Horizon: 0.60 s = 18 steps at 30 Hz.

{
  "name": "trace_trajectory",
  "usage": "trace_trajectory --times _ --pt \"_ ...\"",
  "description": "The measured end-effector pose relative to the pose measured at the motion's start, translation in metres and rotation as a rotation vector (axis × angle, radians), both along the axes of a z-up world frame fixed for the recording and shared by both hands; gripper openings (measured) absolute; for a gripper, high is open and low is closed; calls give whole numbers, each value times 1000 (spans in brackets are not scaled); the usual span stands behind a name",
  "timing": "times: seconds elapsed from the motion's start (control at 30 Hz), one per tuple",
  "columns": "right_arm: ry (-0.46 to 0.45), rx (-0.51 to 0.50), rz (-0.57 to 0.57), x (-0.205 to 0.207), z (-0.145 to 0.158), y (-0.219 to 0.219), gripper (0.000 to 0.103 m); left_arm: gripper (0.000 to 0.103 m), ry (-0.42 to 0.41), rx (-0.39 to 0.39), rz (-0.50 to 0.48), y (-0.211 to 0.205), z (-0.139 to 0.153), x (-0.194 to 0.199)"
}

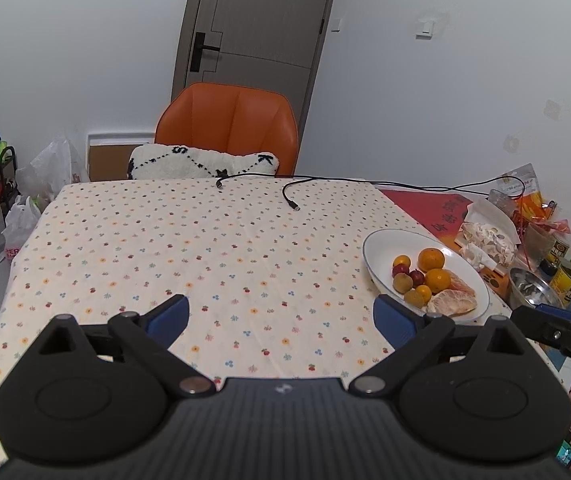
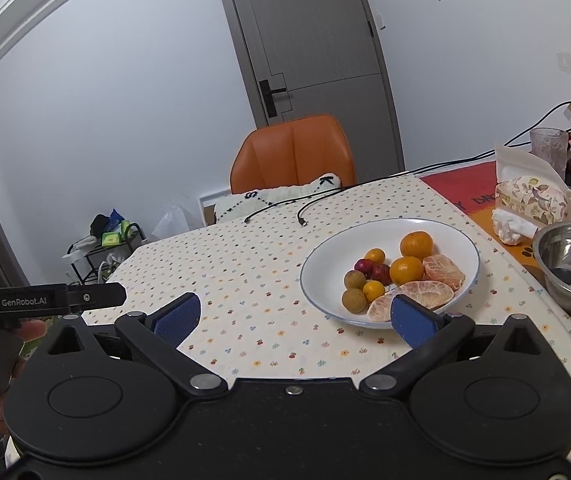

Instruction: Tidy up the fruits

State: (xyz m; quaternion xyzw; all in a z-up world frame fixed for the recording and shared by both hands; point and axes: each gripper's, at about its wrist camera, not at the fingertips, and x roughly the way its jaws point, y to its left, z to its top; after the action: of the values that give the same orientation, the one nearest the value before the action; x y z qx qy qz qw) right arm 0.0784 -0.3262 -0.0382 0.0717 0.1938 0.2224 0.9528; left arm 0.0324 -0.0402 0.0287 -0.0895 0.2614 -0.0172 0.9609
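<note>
Both claws wide open, empty: left gripper (image 1: 281, 312), right gripper (image 2: 295, 314). Fruit piled on white plate (image 2: 317, 256), right side. Peeled segments (image 2: 425, 294) soft, pinch lightly; 2 oranges (image 2: 416, 245) firm, round, likely roll: grip across middle.

Matte black left tongs (image 1: 281, 314) and right tongs (image 2: 293, 314) alike, each with ribbed housing, two round disc covers, silver pivot screws and blue textured pads (image 2: 176, 317), white "GenRobot.AI" lettering on one side bar, plus a small-screened watch (image 1: 566, 455) on the wrist.
</note>
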Motion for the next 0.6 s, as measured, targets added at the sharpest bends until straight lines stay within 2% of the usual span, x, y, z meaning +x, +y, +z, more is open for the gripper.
trace_trajectory --times 0.37,0.4,0.6 --pt "-20 -14 -1 -17 12 7 103 100 -13 -6 15 9 4 -22" --pt "-18 -14 -2 -19 13 7 103 103 -15 -9 14 10 5 -24" --pt "15 -17 -15 -28 13 10 103 103 -19 -4 18 14 10 -36"
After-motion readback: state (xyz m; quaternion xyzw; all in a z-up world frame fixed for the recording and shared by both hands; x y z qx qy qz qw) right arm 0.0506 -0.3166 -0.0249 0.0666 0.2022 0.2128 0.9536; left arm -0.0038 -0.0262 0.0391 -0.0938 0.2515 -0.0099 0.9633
